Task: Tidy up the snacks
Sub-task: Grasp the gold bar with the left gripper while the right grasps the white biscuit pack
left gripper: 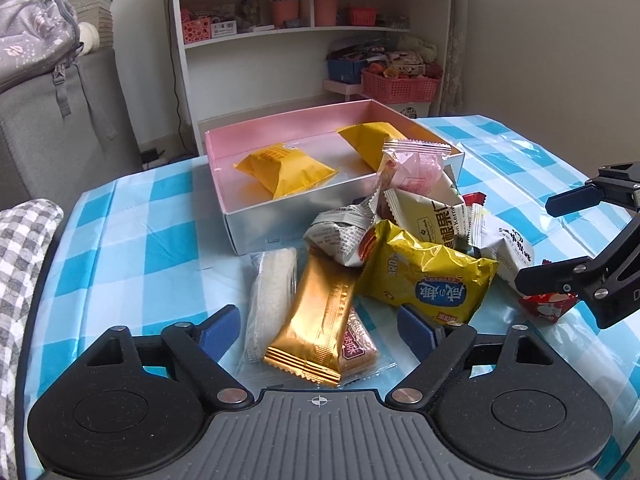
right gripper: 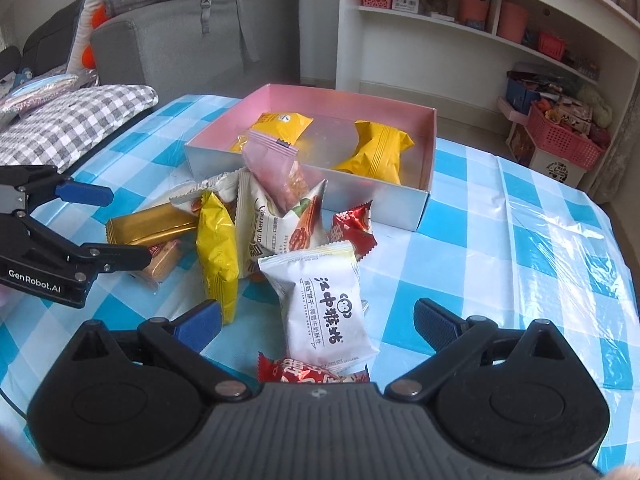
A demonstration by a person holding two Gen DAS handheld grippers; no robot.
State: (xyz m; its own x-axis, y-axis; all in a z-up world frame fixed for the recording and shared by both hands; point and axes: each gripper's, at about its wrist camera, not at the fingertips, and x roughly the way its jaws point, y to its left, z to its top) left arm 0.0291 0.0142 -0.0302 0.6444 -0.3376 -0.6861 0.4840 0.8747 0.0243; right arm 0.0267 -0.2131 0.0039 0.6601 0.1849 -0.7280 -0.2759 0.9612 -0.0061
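Note:
A pink-lined box (left gripper: 280, 130) (right gripper: 424, 208) on the checked table holds two orange snack packs (left gripper: 282, 170) (right gripper: 378, 150). A pile of wrapped snacks lies in front of it: a gold bar (left gripper: 316, 320) (right gripper: 152, 228), a yellow pack (left gripper: 428, 280) (right gripper: 218, 252), a pink pack (left gripper: 414, 166) (right gripper: 276, 170) leaning on the box, a white pack (right gripper: 326, 308) and red packs (right gripper: 354, 228). My left gripper (left gripper: 318, 330) is open, its fingers on either side of the gold bar. My right gripper (right gripper: 316, 322) is open around the white pack.
A blue-and-white checked plastic cloth (right gripper: 520, 248) covers the table. A checked cushion (left gripper: 24, 248) lies at the table's left edge. A grey sofa (left gripper: 60, 120) and a white shelf (left gripper: 312, 40) with pink baskets stand behind.

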